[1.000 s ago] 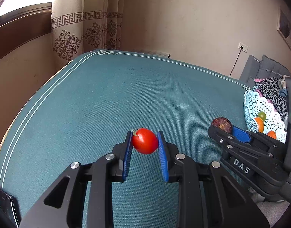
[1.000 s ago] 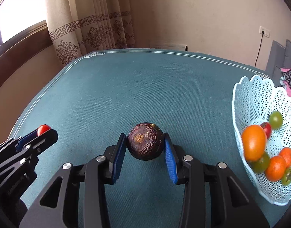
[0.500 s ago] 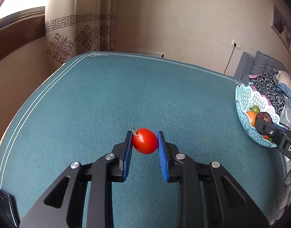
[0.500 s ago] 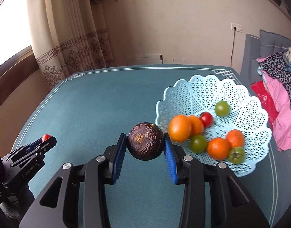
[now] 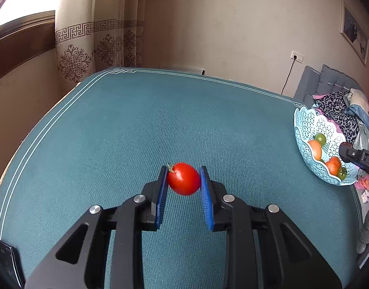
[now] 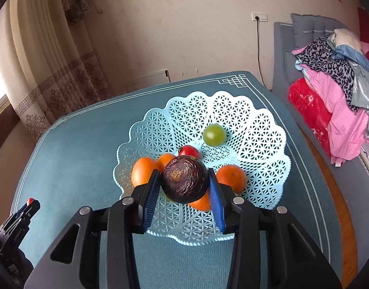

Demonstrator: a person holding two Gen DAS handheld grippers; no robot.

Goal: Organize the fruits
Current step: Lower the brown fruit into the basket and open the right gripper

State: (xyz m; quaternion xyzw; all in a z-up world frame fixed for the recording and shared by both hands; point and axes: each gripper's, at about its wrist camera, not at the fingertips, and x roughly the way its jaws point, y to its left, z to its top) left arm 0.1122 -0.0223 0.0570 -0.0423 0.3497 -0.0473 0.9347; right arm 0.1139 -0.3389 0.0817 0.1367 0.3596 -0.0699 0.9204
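Nearest to you, your left hand-held gripper (image 5: 183, 180) is pinching a red tomato (image 5: 183, 178) between its blue pads (image 5: 162, 198), the stem end turned toward the left pad. It is hanging above the teal cloth of the desk (image 5: 126, 130), out over a bare stretch of it, well apart from the basket.

Your right hand-held gripper (image 6: 183, 183) is clamping a dark, wrinkled round fruit (image 6: 185, 179), one pad pressing on each side. You are holding that fruit directly over the pale blue lattice basket (image 6: 256, 130), which is sitting on the desk near its right edge.

Just beyond and beneath the dark fruit, several oranges (image 6: 231, 177) are lying in the bottom of the basket, one on the left, one on the right and one partly hidden under the right pad. A small red tomato (image 6: 188, 150) is peeking out behind the dark fruit, and farther back a green round fruit (image 6: 214, 134) is resting alone on the lattice.

From the left wrist view, the basket is showing at the far right with the tip of your right hand-held gripper reaching in over its rim.

Past the desk, a patterned curtain (image 5: 93, 43) is hanging on the left, and a grey sofa (image 6: 312, 27) piled with clothes (image 6: 333, 91) is standing on the right.
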